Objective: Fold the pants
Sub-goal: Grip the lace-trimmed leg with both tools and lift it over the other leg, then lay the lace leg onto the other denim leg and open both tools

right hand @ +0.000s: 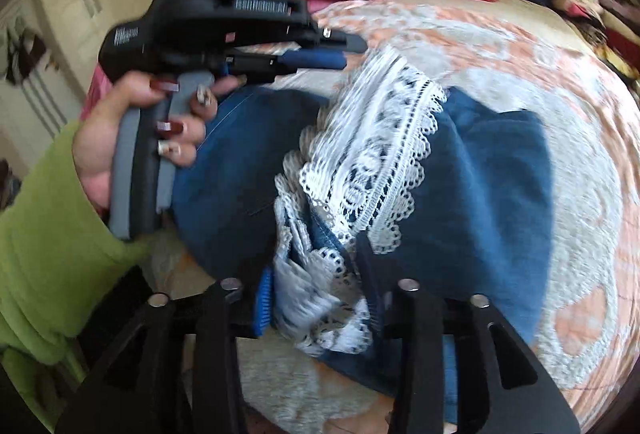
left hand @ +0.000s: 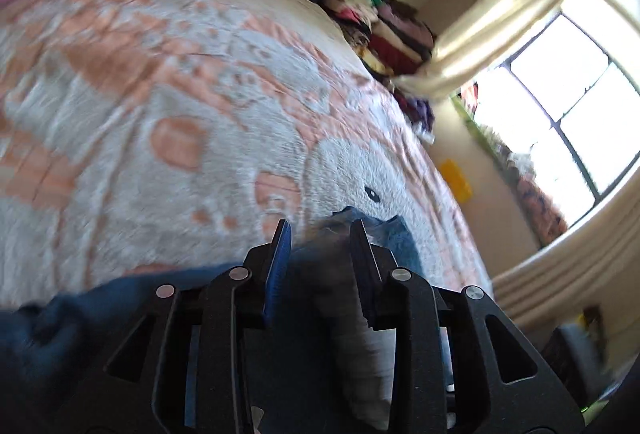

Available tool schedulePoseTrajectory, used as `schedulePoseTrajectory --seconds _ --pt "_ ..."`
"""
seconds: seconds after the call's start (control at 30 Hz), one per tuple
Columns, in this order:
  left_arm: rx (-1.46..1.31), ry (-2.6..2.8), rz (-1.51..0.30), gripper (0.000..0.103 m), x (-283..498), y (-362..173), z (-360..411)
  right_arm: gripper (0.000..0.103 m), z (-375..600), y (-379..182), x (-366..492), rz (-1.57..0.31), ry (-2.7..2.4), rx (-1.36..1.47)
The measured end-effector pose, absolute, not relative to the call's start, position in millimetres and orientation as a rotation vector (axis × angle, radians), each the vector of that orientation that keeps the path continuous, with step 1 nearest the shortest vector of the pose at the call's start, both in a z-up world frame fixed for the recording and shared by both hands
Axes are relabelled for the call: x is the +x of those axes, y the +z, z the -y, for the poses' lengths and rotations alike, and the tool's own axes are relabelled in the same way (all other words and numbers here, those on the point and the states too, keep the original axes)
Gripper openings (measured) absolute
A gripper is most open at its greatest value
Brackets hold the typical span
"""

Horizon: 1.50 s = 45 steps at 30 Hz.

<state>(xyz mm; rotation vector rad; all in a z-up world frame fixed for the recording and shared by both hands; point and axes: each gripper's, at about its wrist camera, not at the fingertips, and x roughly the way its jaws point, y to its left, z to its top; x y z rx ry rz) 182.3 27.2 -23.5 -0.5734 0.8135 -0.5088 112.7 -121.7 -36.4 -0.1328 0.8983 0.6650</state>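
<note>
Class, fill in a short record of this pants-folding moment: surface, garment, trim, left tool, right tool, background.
surface: bed with a pink and grey blanket
garment: blue pants, lying bunched on the blanket
trim: white lace hem
left gripper: jaws apart, blue cloth between them
right gripper: jaws apart, lace hem between them
background: pile of clothes at the far edge of the bed

the blue pants (right hand: 480,169) lie on the patterned bedspread (right hand: 560,73), white lace trim (right hand: 376,153) uppermost; the right gripper (right hand: 316,298) straddles the lace hem; a hand (right hand: 132,137) holds the left gripper (right hand: 344,51) above.
</note>
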Motion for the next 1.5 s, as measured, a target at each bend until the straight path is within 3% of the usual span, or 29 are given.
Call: schedulePoseTrajectory --seconds 0.23,0.4,0.47,0.5,0.53,0.57,0.6,0.8,0.93,1.07,1.2,1.4,1.5 --pt "-0.649 -0.542 -0.866 0.042 174 -32 -34 0.053 101 -24 86 -0.838 0.826 -0.175" --pt "-0.567 -0.5 -0.931 0.057 185 -35 -9 0.058 137 -7 89 -0.786 0.731 -0.131" --pt "-0.522 -0.483 -0.95 0.058 189 -37 2 0.058 159 -6 103 -0.795 0.645 -0.079" --pt "-0.493 -0.478 -0.955 0.054 191 -38 9 0.058 174 -8 113 -0.813 0.59 -0.045" --pt "-0.467 -0.472 -0.96 0.028 191 -39 15 0.058 184 -10 123 -0.826 0.56 -0.022" --pt "-0.427 -0.461 -0.969 0.013 192 -37 24 0.058 190 -12 131 -0.839 0.539 0.0" --pt "-0.415 -0.464 -0.965 0.009 195 -37 27 0.058 198 -16 135 -0.853 0.52 0.014" --pt "-0.3 -0.427 -0.91 0.01 199 -24 35 0.058 212 -44 162 -0.933 0.41 -0.046" --pt "-0.289 -0.388 -0.962 0.027 205 -41 30 0.059 203 -62 160 -0.946 0.393 -0.058" --pt "-0.308 -0.371 -0.934 0.033 194 -33 23 0.059 203 -61 158 -0.94 0.395 -0.057" --pt "-0.233 -0.341 -0.879 0.053 174 -12 25 0.071 212 -44 141 -0.902 0.398 -0.012" --pt "-0.177 -0.308 -0.855 0.074 147 6 24 0.072 220 -23 123 -0.847 0.39 0.0" --pt "-0.196 -0.316 -0.854 0.078 131 10 18 0.072 224 -13 116 -0.817 0.388 0.0"
